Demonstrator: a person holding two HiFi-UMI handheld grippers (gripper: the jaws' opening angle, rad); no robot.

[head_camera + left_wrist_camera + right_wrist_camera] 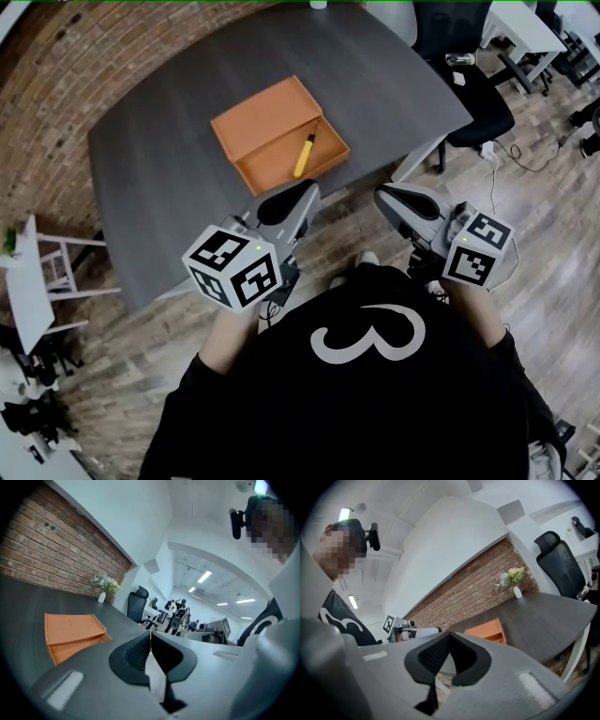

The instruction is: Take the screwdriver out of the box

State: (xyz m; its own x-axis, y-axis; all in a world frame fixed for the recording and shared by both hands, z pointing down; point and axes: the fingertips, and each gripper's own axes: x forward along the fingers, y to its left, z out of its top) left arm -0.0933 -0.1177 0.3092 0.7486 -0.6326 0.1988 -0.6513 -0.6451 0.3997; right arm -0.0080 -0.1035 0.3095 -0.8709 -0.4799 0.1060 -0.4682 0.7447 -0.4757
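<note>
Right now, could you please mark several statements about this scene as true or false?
1. The yellow screwdriver lies inside the orange box. True.
2. The left gripper holds the screwdriver. False: its jaws are shut on nothing.
3. The right gripper has its jaws wide apart. False: they are shut and empty.
4. The box stands on the grey table. True.
5. The box is closed. False: it is open on top and the screwdriver shows inside.
</note>
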